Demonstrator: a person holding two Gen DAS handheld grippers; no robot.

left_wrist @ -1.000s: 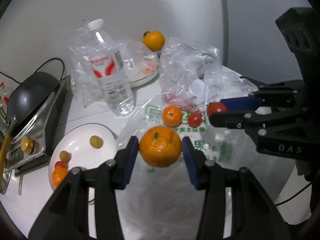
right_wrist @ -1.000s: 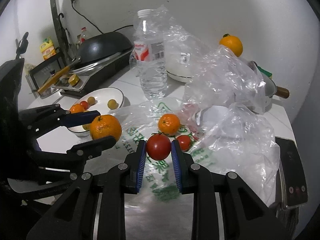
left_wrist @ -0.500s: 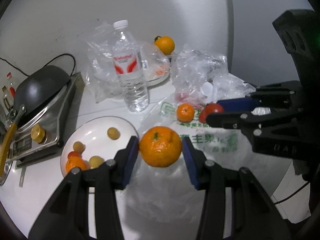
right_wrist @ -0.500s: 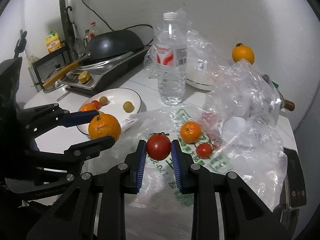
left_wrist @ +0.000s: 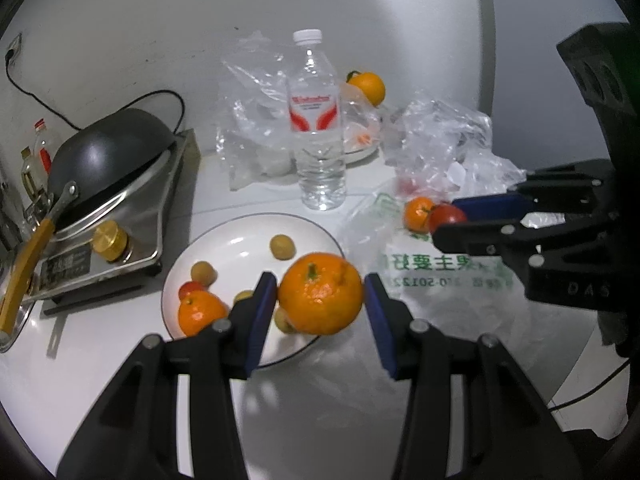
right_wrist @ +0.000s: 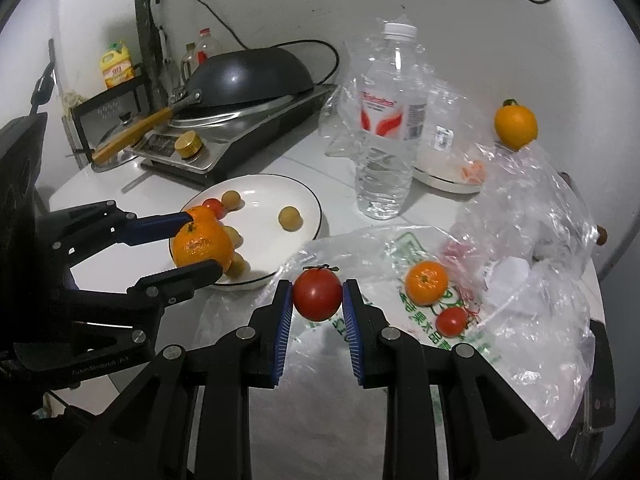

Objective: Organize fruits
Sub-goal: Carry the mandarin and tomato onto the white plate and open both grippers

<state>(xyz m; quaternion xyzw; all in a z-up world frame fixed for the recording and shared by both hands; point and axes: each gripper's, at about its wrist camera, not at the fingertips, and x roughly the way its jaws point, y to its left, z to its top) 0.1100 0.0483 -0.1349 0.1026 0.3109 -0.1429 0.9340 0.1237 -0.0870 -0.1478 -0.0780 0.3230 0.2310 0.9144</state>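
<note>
Two fruits in transit: left gripper (left_wrist: pixel 320 298) clamped on an orange (left_wrist: pixel 320 293), held above the near rim of the white plate (left_wrist: pixel 240 236); right gripper (right_wrist: pixel 316 300) clamped on a tomato (right_wrist: pixel 317 294), over the printed plastic bag (right_wrist: pixel 360 248), plate ahead to its left. Step judged: carrying both to the plate. Next move calls for lowering the orange into a free gap; small fruits and a second orange (left_wrist: pixel 200 314) crowd the plate just under the left fingers. Water bottle (right_wrist: pixel 386 128) stands beyond the plate, clear of the path. One small orange (right_wrist: pixel 426 282) and small tomato (right_wrist: pixel 451 321) remain on the bag, right of the right gripper
</note>
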